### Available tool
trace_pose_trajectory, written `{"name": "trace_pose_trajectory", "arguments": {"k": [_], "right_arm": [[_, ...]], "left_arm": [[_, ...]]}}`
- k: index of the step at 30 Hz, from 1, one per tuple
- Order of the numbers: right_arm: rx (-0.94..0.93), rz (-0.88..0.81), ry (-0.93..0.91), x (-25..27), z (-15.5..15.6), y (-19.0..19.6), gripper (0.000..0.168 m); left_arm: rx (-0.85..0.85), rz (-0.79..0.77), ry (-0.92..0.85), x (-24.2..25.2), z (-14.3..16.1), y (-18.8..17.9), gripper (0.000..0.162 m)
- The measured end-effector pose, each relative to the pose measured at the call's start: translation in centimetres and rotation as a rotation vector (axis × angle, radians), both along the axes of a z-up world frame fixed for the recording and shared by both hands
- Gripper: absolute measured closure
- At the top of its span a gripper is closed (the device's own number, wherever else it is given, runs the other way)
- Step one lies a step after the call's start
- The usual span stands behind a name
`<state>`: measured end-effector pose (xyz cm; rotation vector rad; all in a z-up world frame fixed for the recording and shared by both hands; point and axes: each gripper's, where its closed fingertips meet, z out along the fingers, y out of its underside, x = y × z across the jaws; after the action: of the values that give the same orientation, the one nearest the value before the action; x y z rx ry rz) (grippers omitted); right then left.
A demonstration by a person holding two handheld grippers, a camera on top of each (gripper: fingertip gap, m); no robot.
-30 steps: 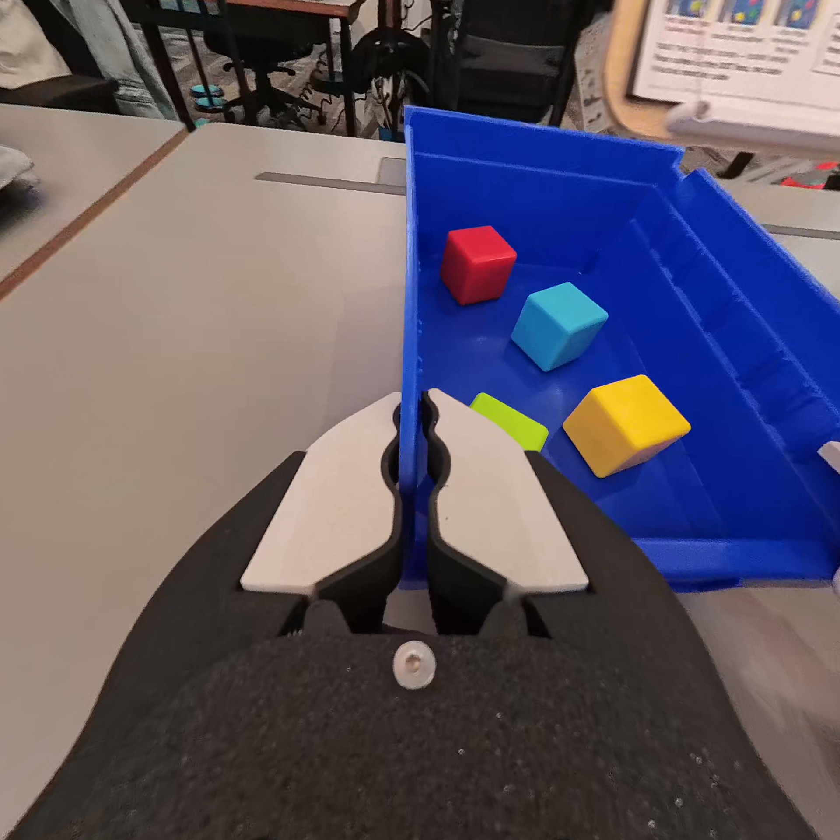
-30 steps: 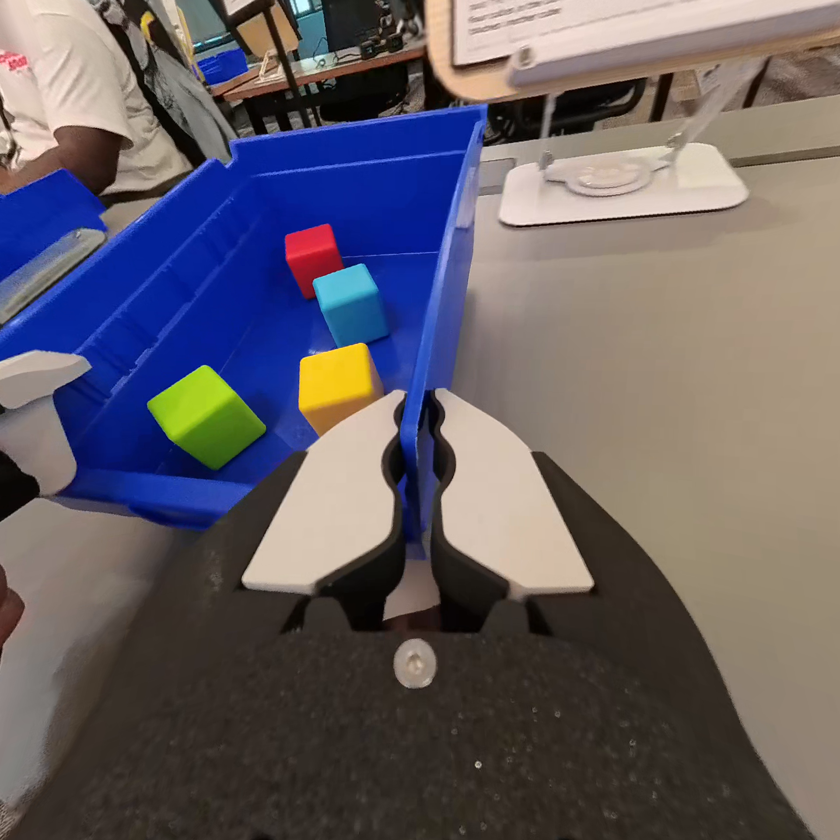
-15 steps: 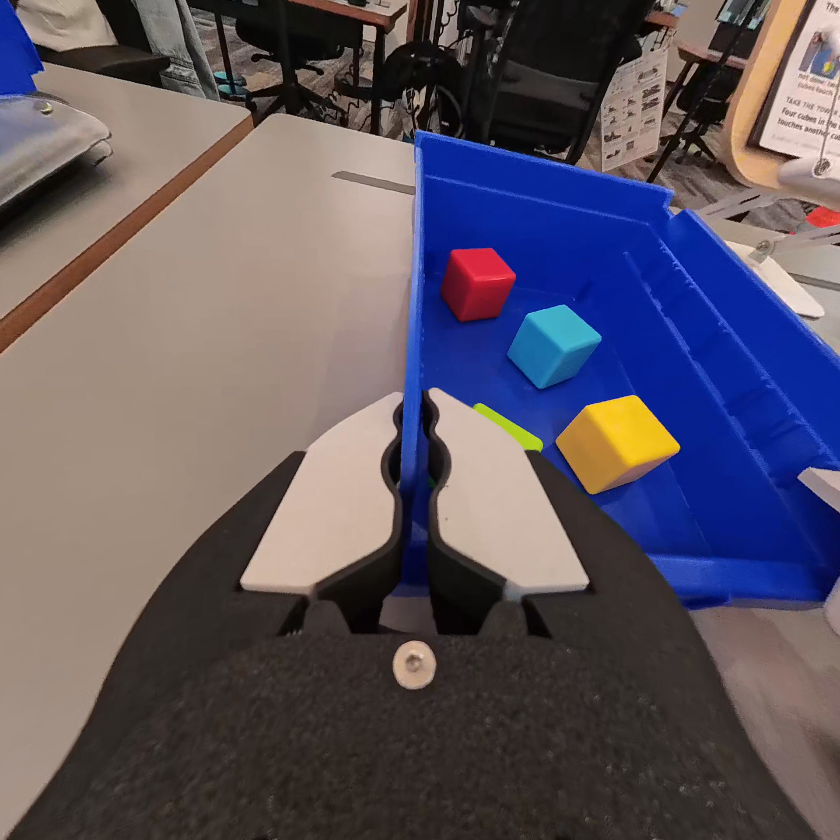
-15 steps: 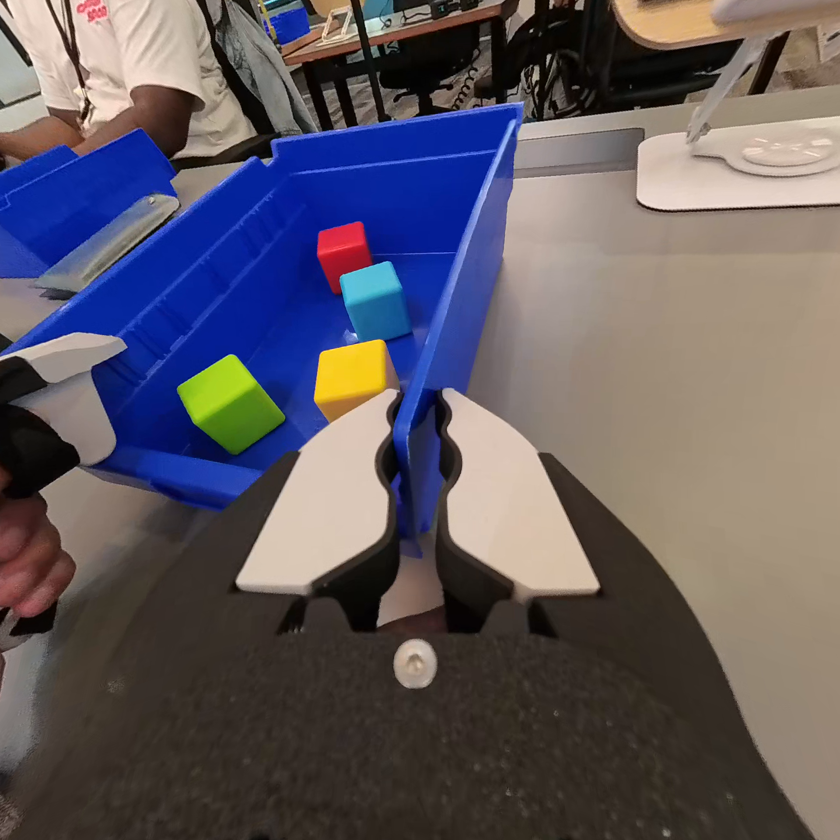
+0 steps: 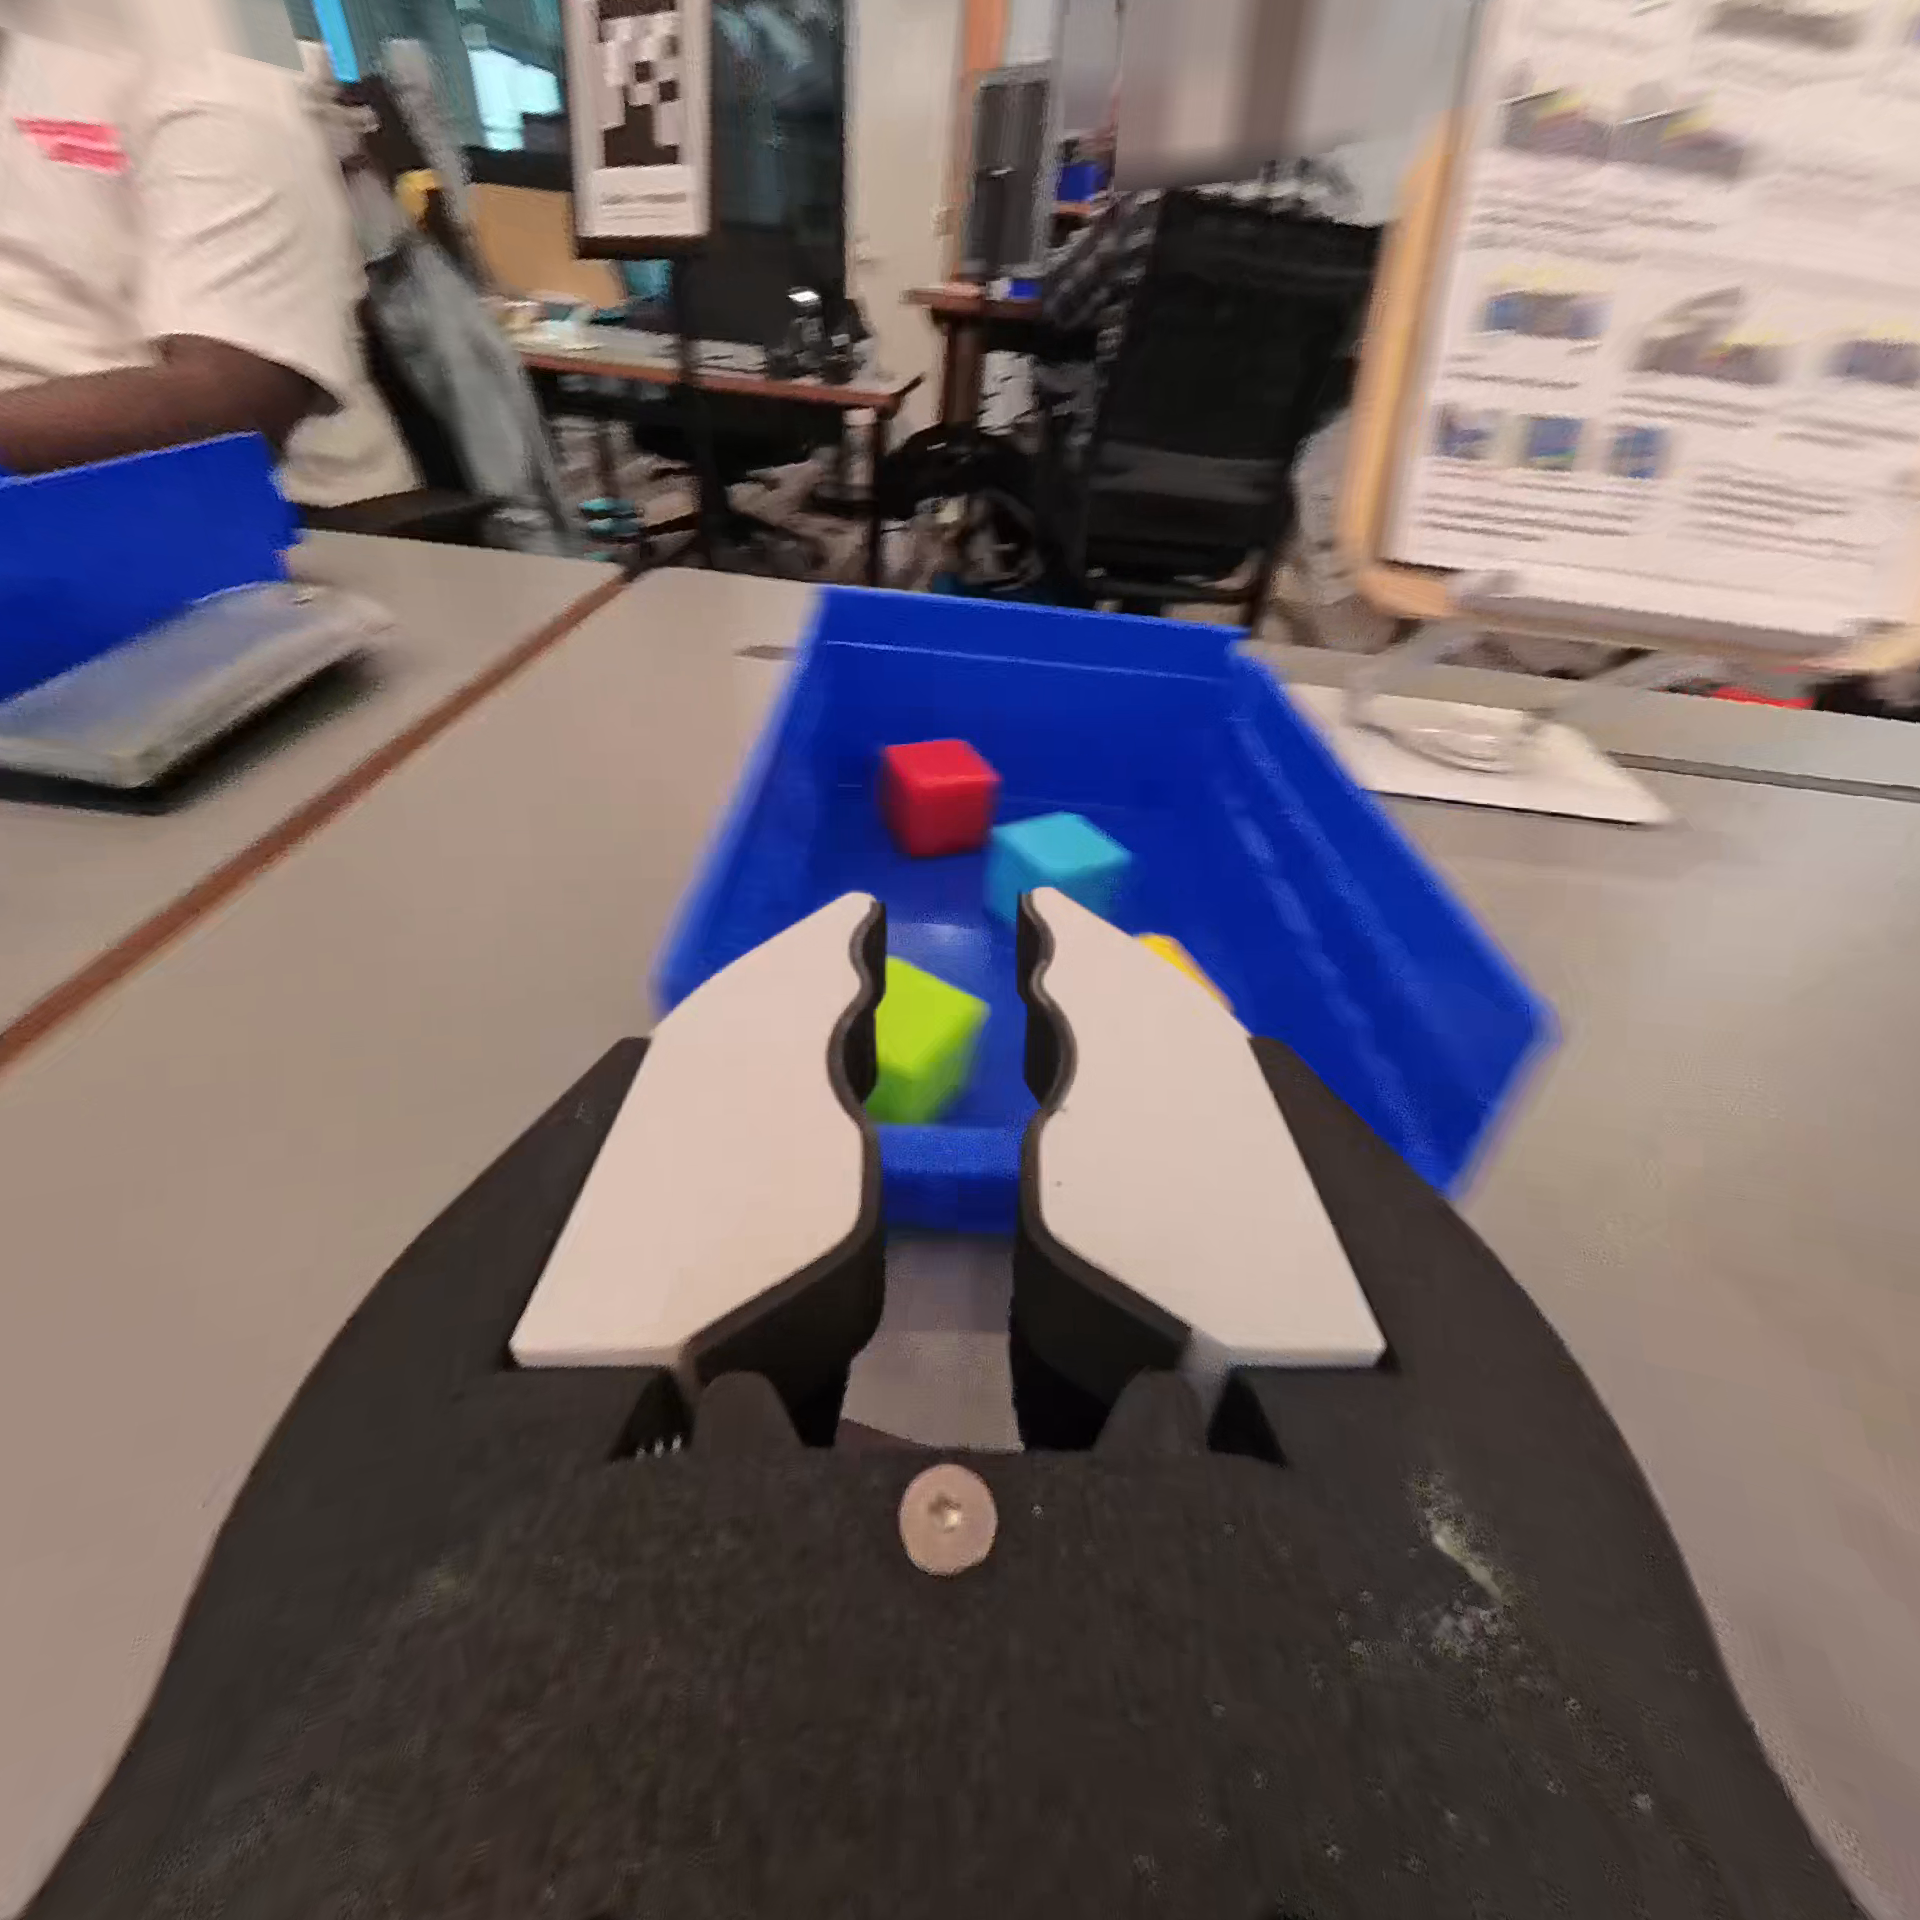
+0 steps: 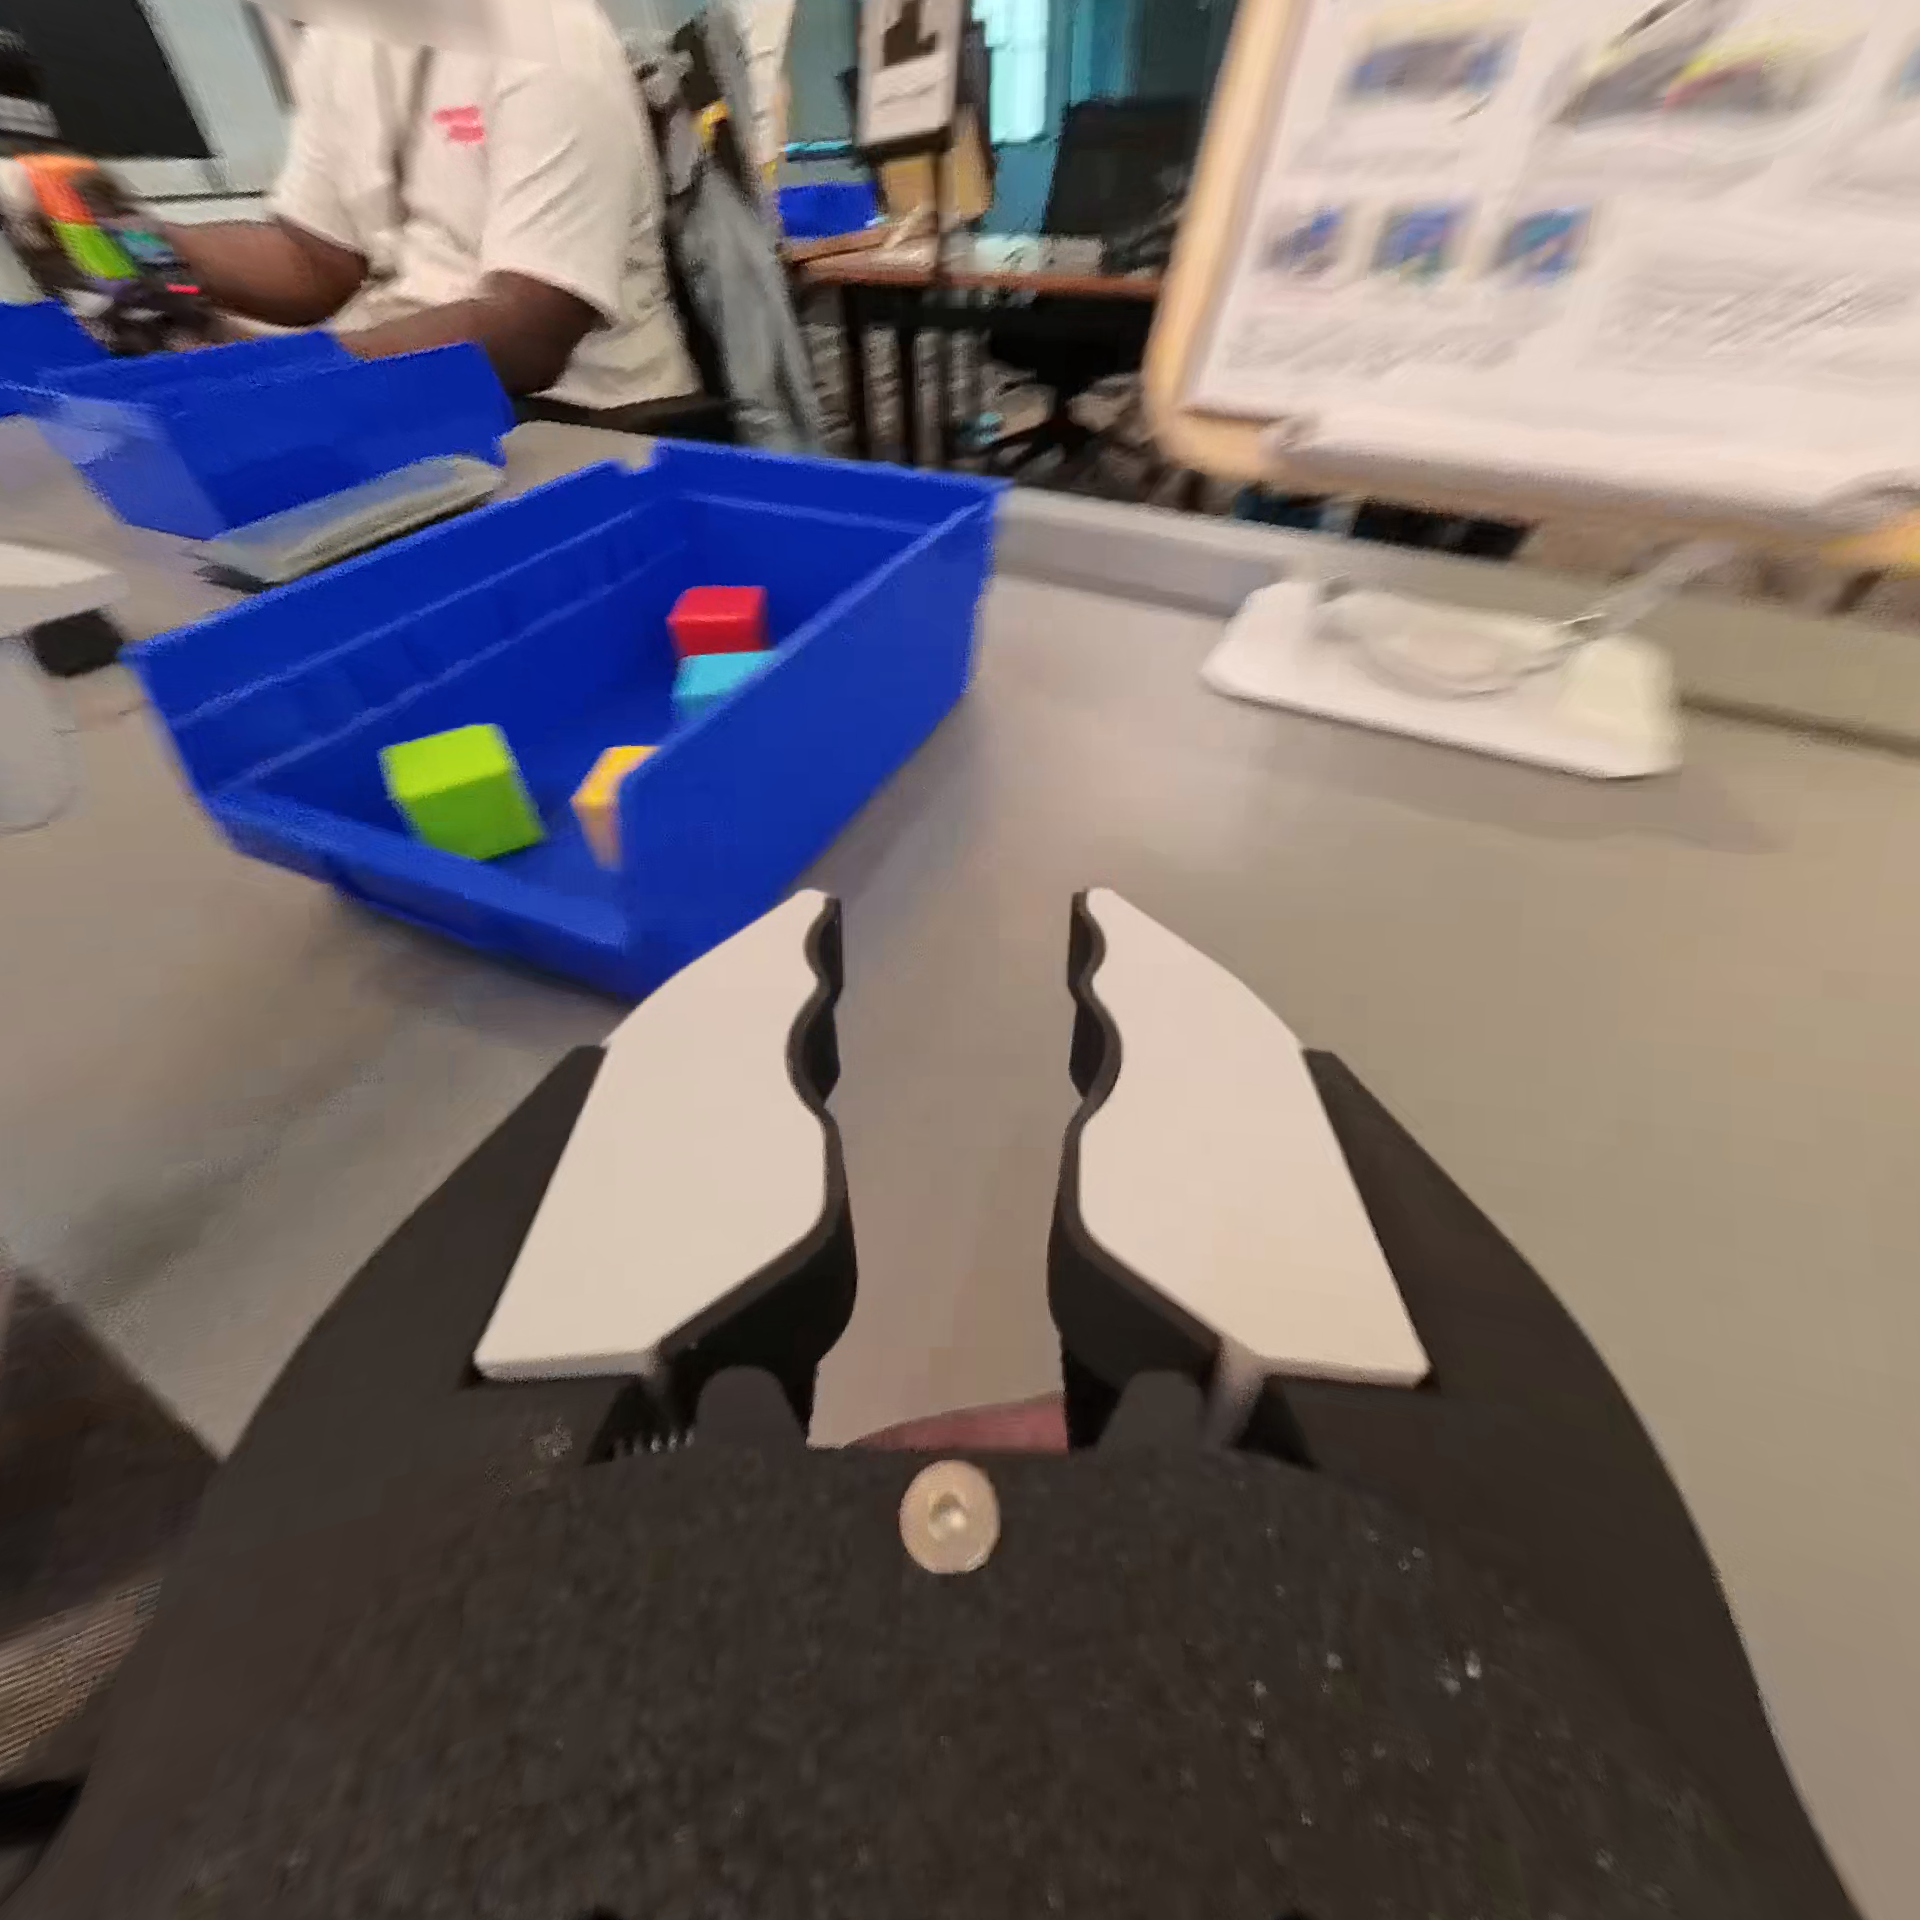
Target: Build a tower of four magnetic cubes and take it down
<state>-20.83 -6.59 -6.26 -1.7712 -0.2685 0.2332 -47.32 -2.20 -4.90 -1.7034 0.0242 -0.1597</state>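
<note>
A blue bin (image 5: 1340, 935) stands on the grey table and holds a red cube (image 5: 935, 795), a light blue cube (image 5: 1055, 868), a green cube (image 5: 920, 1039) and a yellow cube (image 5: 1169, 951), mostly hidden behind my right finger. My left gripper (image 5: 951, 914) is open and empty, held back from the bin's near wall. In the right wrist view the bin (image 6: 831, 707) lies to the left with the red cube (image 6: 717, 618), light blue cube (image 6: 717, 681), green cube (image 6: 457, 790) and yellow cube (image 6: 608, 795). My right gripper (image 6: 951, 909) is open and empty over bare table.
A white stand with an instruction board (image 6: 1455, 665) sits at the back right of the table. A second blue bin (image 6: 260, 436) and a grey pouch (image 5: 177, 686) lie on the neighbouring table to the left, where a person in a white shirt (image 6: 488, 187) sits.
Both grippers have let go of the bin's side walls, opened, and pulled back. The bin now rests on the table; the cubes lie in nearly the same places.
</note>
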Motion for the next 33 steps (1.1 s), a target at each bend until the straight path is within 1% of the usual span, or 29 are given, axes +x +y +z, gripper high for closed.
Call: {"name": "trace_pose_trajectory", "arguments": {"k": [3, 5, 7, 8, 9, 10, 11, 13, 16, 19, 20, 21, 22, 24, 28, 30, 33], "right_arm": [[0.060, -0.187, -0.078, 10.2, 1.4, -1.8, 0.128], [0.035, -0.291, -0.074, 16.4, 0.6, -2.8, 0.127], [0.002, -0.356, -0.074, 21.1, -1.0, -4.0, 0.126], [0.000, -0.400, -0.084, 23.4, -1.7, -4.7, 0.126], [0.012, -0.466, -0.086, 25.9, -2.2, -5.5, 0.126], [0.019, -0.499, -0.069, 27.5, -2.7, -6.1, 0.127], [0.001, -0.490, -0.064, 28.5, -3.4, -6.3, 0.126], [-0.052, -0.567, -0.080, 31.3, -4.7, -6.4, 0.124], [-0.135, -0.595, -0.072, 33.0, -6.2, -5.4, 0.123], [-0.155, -0.604, -0.126, 34.0, -6.2, -3.8, 0.126], [-0.164, -0.596, -0.135, 34.2, -6.1, -3.3, 0.129], [-0.171, -0.577, -0.142, 34.1, -6.1, -2.9, 0.137], [-0.187, -0.568, -0.149, 34.3, -6.2, -2.5, 0.140], [-0.198, -0.518, -0.115, 33.8, -6.4, -2.1, 0.162], [-0.185, -0.488, -0.147, 33.9, -6.4, -1.9, 0.163], [-0.182, -0.477, -0.113, 33.8, -6.5, -1.9, 0.163], [-0.181, -0.488, -0.119, 34.0, -6.5, -2.2, 0.166]], "left_arm": [[0.039, -0.190, -0.085, 7.6, -0.9, -4.4, 0.141], [0.046, -0.301, -0.118, 12.5, -2.2, -7.1, 0.149], [0.043, -0.405, -0.049, 16.4, -2.6, -8.6, 0.148], [0.057, -0.434, 0.023, 17.5, -2.6, -8.8, 0.146], [0.071, -0.427, 0.091, 18.0, -2.6, -8.8, 0.145], [0.076, -0.418, 0.134, 18.2, -2.9, -8.8, 0.145], [0.070, -0.428, 0.144, 18.4, -3.2, -8.9, 0.145], [0.042, -0.455, 0.103, 18.7, -3.7, -9.0, 0.145], [-0.010, -0.473, 0.052, 18.5, -4.5, -8.3, 0.145], [-0.051, -0.458, 0.046, 17.8, -5.5, -7.2, 0.145], [-0.061, -0.458, 0.038, 17.7, -5.7, -7.0, 0.145], [-0.075, -0.461, 0.027, 17.6, -5.9, -6.9, 0.145], [-0.089, -0.462, 0.015, 17.4, -6.1, -6.8, 0.145], [-0.109, -0.462, -0.005, 17.2, -6.4, -6.7, 0.145], [-0.126, -0.461, -0.006, 17.0, -6.8, -6.7, 0.145], [-0.129, -0.465, -0.006, 17.2, -6.8, -6.7, 0.145], [-0.135, -0.471, 0.003, 17.4, -7.0, -6.7, 0.145]]}}
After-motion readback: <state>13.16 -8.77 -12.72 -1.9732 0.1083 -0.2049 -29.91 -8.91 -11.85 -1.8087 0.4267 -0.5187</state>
